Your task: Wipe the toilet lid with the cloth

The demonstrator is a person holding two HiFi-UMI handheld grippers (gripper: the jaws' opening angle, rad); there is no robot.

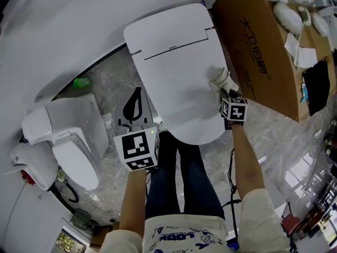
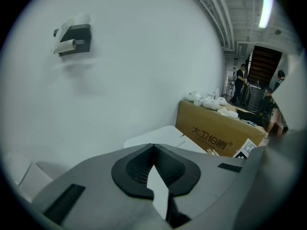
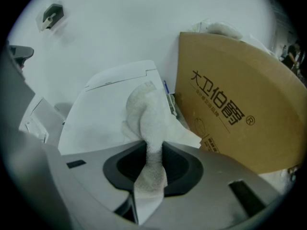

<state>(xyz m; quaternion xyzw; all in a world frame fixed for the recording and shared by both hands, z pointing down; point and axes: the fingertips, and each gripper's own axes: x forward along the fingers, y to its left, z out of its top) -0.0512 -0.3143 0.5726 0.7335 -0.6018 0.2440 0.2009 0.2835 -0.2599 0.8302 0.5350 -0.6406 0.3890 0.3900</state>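
The white toilet lid point(image 1: 174, 62) lies shut in the middle of the head view, and its far part shows in the left gripper view point(image 2: 158, 138). A white cloth point(image 1: 223, 79) rests bunched on the lid's right edge. My right gripper point(image 1: 226, 90) is shut on the cloth. In the right gripper view the cloth point(image 3: 144, 109) rises from between the jaws of the right gripper point(image 3: 151, 150) and drapes onto the lid point(image 3: 100, 114). My left gripper point(image 1: 137, 98) hovers left of the lid's front, over the floor, jaws together and holding nothing point(image 2: 156, 176).
A large brown cardboard box point(image 1: 258, 51) stands tight against the toilet's right side. A second, smaller white toilet point(image 1: 73, 136) sits at the left. The person's legs in jeans point(image 1: 179, 178) stand at the lid's front. A paper holder point(image 2: 72, 37) hangs on the wall.
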